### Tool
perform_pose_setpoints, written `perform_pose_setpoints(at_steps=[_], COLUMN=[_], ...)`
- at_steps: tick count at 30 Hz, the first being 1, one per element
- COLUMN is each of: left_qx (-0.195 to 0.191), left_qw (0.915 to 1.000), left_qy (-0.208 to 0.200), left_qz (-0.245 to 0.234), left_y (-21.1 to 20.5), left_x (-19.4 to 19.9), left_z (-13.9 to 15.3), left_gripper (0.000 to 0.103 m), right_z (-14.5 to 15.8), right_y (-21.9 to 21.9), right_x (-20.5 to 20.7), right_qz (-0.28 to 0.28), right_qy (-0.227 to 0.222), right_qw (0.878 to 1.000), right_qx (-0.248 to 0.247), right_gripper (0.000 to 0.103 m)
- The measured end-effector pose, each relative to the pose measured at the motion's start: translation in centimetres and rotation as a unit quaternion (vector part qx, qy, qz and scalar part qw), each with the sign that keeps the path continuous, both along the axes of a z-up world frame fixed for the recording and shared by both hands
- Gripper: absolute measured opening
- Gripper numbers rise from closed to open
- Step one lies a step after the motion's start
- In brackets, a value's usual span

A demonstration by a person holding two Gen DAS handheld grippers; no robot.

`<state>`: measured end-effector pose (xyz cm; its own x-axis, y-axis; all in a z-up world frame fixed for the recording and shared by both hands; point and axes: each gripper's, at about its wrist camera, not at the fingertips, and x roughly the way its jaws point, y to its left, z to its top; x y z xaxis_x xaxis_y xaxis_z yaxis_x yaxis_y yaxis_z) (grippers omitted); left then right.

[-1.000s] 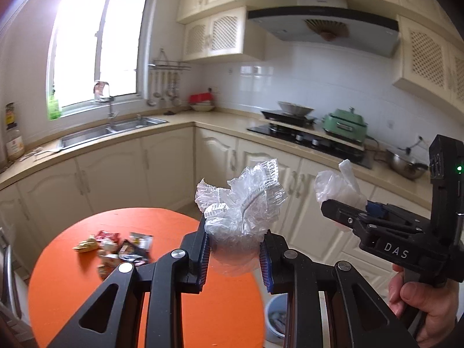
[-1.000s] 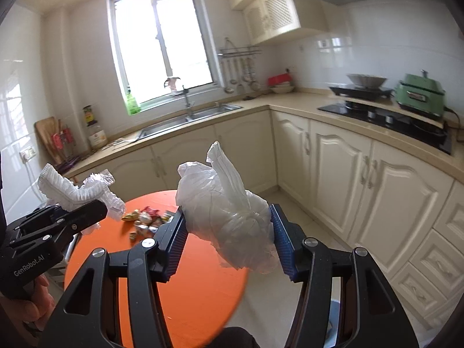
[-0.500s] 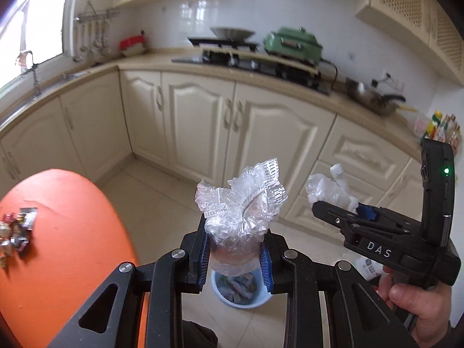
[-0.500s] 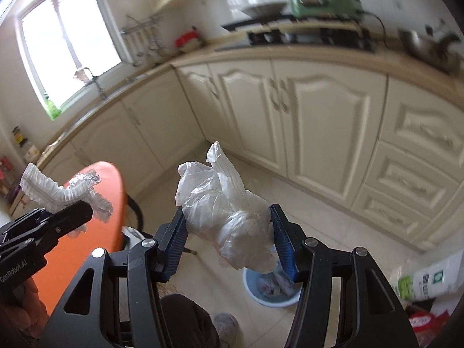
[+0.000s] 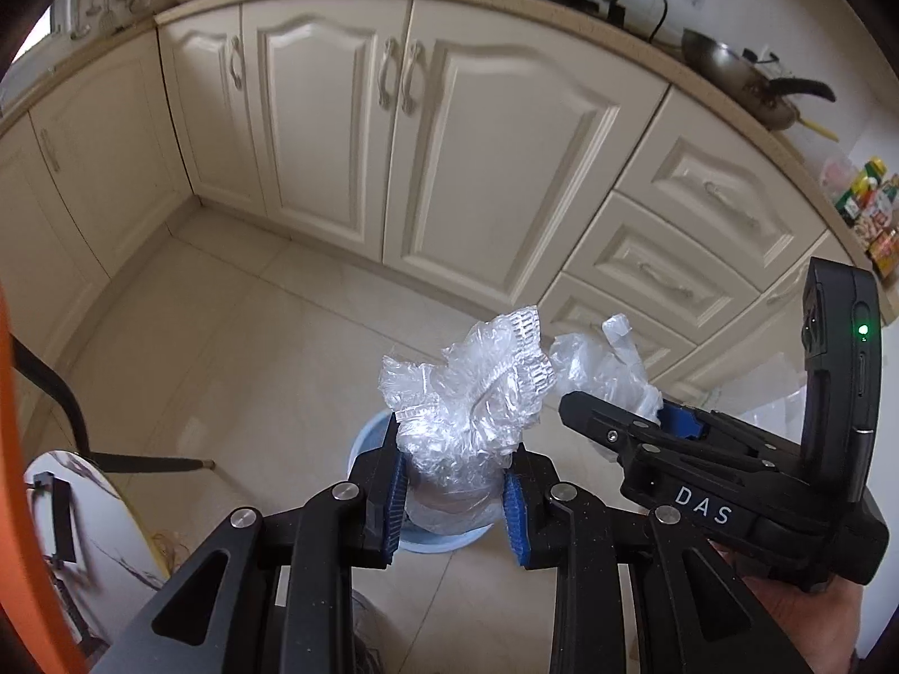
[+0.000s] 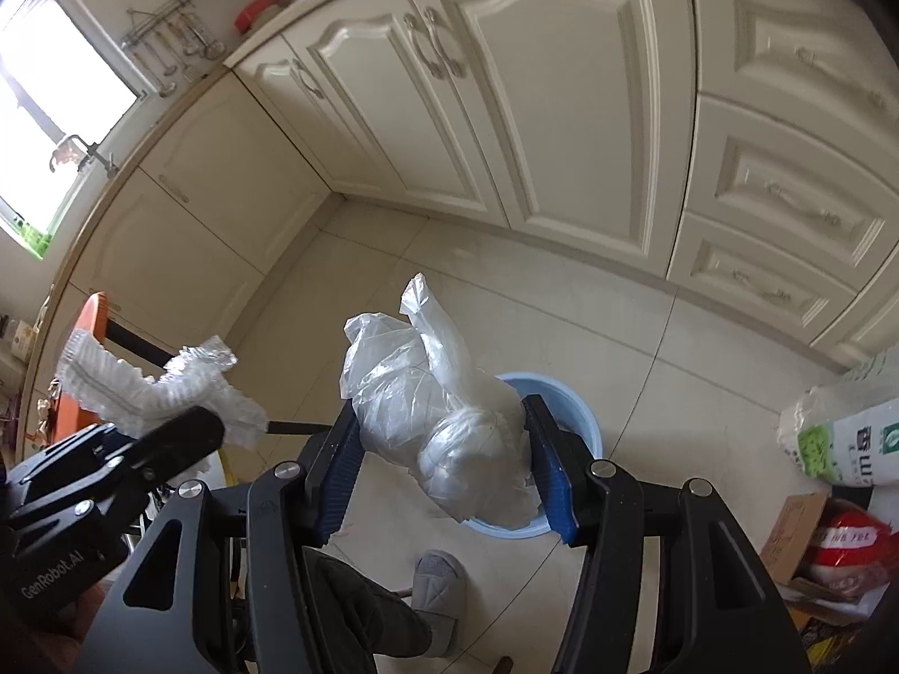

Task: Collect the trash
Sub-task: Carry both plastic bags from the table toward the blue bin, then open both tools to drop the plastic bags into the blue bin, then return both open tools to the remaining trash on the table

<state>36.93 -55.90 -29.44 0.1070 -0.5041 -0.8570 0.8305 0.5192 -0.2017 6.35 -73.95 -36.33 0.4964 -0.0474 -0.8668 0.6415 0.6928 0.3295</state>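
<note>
My left gripper point(image 5: 454, 497) is shut on a crumpled clear plastic cover with a frilled edge point(image 5: 466, 393). It hangs over a light blue bin point(image 5: 368, 443) on the floor. My right gripper point(image 6: 444, 477) is shut on a bunched white plastic bag point(image 6: 432, 410), also above the blue bin point(image 6: 567, 393). In the left wrist view the right gripper point(image 5: 646, 421) shows at the right with its bag point(image 5: 607, 359). In the right wrist view the left gripper point(image 6: 191, 427) sits at the left with its frilled plastic point(image 6: 151, 387).
Cream cabinet doors point(image 5: 348, 129) and drawers point(image 5: 663, 275) run behind the bin. An orange table edge point(image 5: 11, 449) and a chair seat point(image 5: 84, 517) are at the left. A grey slipper point(image 6: 438, 590) is below. Bags and a box point(image 6: 831, 483) stand to the right.
Both grippers have swung from the orange table towards the floor and tilted down. The blue bin now lies right under the two held pieces of plastic.
</note>
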Motion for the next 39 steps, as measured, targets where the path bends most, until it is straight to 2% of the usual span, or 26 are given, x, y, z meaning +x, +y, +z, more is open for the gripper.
perform_pose_setpoints(at_steps=[6,8,9,10,11,12,14,15,21,25,31,39], left_qx=[0.018,0.027,0.034,0.038,0.044,0.049,0.058,0.062,0.074,0.063,0.038,-0.019], left_qw=[0.9997,0.9995,0.9993,0.9991,0.9989,0.9986,0.9981,0.9978,0.9958,0.9956,0.9956,0.9930], left_qy=[0.015,0.019,0.015,0.013,0.012,0.009,0.001,-0.003,-0.020,-0.032,-0.047,-0.076], left_qz=[0.003,0.003,0.007,0.010,0.013,0.015,0.021,0.024,0.050,0.062,0.071,0.089], left_y=[-3.9,-4.6,-5.0,-5.5,-5.7,-6.1,-6.4,-6.6,-6.3,-5.3,-2.7,3.1], left_x=[1.1,1.3,1.4,1.6,1.6,1.7,1.6,1.6,0.7,-0.3,-2.0,-4.4], left_z=[-4.0,-5.1,-5.6,-6.1,-6.4,-6.8,-7.2,-7.4,-6.7,-5.2,-2.0,3.2], left_gripper=[0.030,0.045,0.059,0.069,0.071,0.076,0.084,0.088,0.092,0.093,0.094,0.094], right_z=[-3.5,-4.5,-4.9,-5.3,-5.7,-5.8,-6.0,-6.0,-4.8,-3.4,-0.5,5.7], right_y=[-1.7,-2.3,-2.5,-2.6,-2.8,-2.9,-2.9,-2.9,-2.4,-2.0,-0.5,2.6], right_x=[0.5,0.5,0.5,0.6,0.5,0.3,0.0,-0.2,-0.7,-0.8,-0.4,0.6], right_qz=[-0.017,-0.027,-0.030,-0.032,-0.036,-0.043,-0.054,-0.061,-0.073,-0.071,-0.061,-0.043], right_qy=[0.015,0.021,0.024,0.028,0.034,0.035,0.039,0.044,0.056,0.049,0.036,-0.001], right_qw=[0.999,0.998,0.998,0.997,0.997,0.997,0.996,0.996,0.995,0.996,0.997,0.998], right_qx=[0.040,0.047,0.053,0.060,0.064,0.060,0.054,0.050,0.029,0.018,-0.003,-0.045], right_gripper=[0.059,0.064,0.067,0.077,0.086,0.089,0.103,0.103,0.103,0.103,0.103,0.103])
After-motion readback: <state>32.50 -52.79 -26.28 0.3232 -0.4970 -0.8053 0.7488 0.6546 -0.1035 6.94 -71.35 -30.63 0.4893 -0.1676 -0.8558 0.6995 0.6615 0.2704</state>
